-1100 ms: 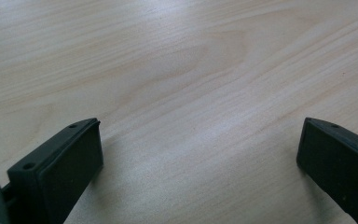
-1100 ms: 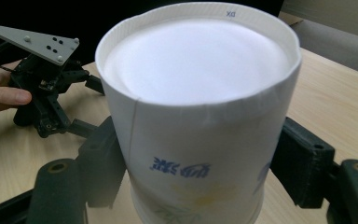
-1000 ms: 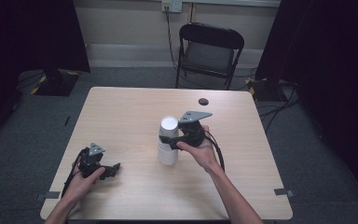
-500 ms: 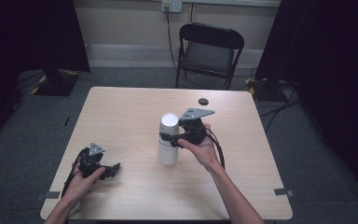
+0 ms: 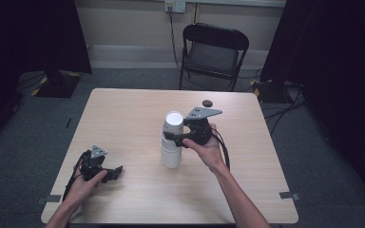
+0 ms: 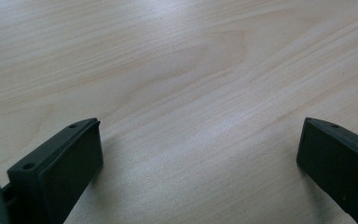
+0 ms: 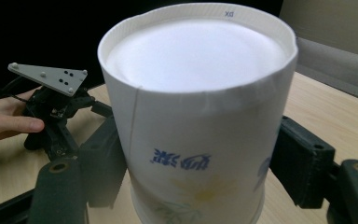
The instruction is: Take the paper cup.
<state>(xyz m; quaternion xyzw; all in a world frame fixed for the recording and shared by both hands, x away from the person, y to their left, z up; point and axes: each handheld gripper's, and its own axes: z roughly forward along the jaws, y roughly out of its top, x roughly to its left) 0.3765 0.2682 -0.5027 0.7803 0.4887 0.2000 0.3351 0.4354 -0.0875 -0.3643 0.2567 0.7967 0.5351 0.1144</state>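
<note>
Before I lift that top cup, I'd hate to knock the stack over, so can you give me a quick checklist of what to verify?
1. Right tongs around the top cup, one jaw on each side: ok.
2. Jaws pressing firmly on the cup wall: cannot tell; the contact is hidden at both edges.
3. Stack of upside-down cups standing upright on the table: ok.
4. Left tongs open, with nothing between the jaws, resting apart from the stack: ok.
5. Small dark thing at the far edge, away from the stack: ok.
</note>
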